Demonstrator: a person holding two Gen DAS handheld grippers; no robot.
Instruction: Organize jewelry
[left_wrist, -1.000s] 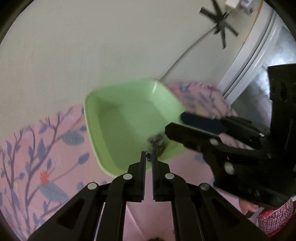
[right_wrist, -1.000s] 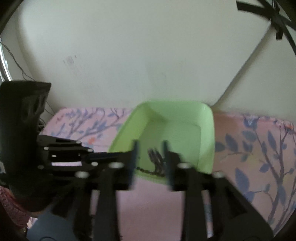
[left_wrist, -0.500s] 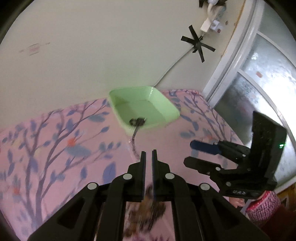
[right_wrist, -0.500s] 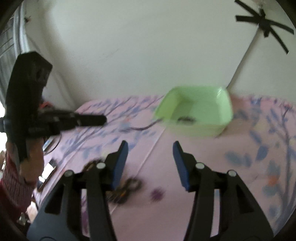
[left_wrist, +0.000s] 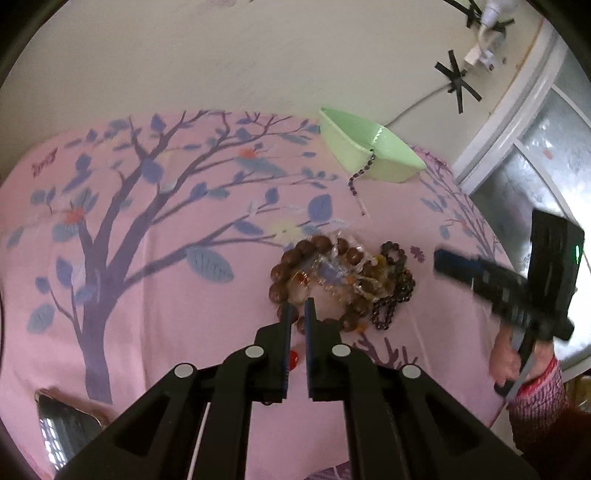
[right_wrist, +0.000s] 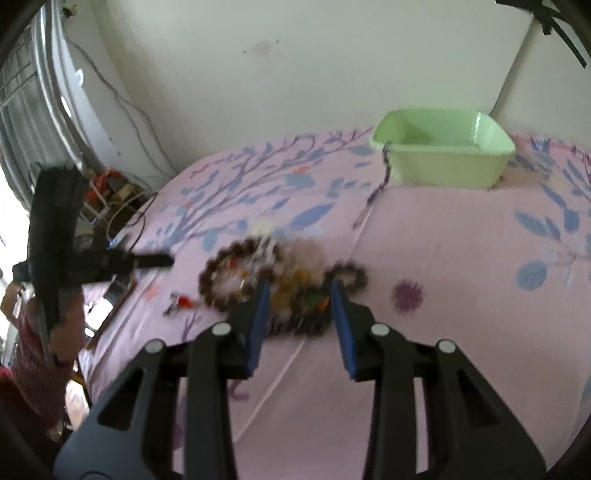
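A pile of bead bracelets (left_wrist: 340, 277) lies on the pink floral cloth; it also shows in the right wrist view (right_wrist: 280, 284). A green tub (left_wrist: 369, 153) stands at the far edge, also seen from the right wrist (right_wrist: 443, 155), with a dark bead string (left_wrist: 360, 173) hanging over its rim onto the cloth. My left gripper (left_wrist: 298, 312) is nearly shut and holds nothing, its tips over the pile's near edge. My right gripper (right_wrist: 299, 295) is open, its blue pads at the near side of the pile.
A small red piece (right_wrist: 181, 302) lies left of the pile. A phone (left_wrist: 62, 428) lies at the cloth's near left corner. The wall and a window frame (left_wrist: 517, 122) bound the far side. Cables and clutter (right_wrist: 110, 192) sit off the cloth's left edge.
Both grippers have pulled back from the green tub to the bracelet pile. The dark bead string now hangs from the tub's rim, released from the left gripper.
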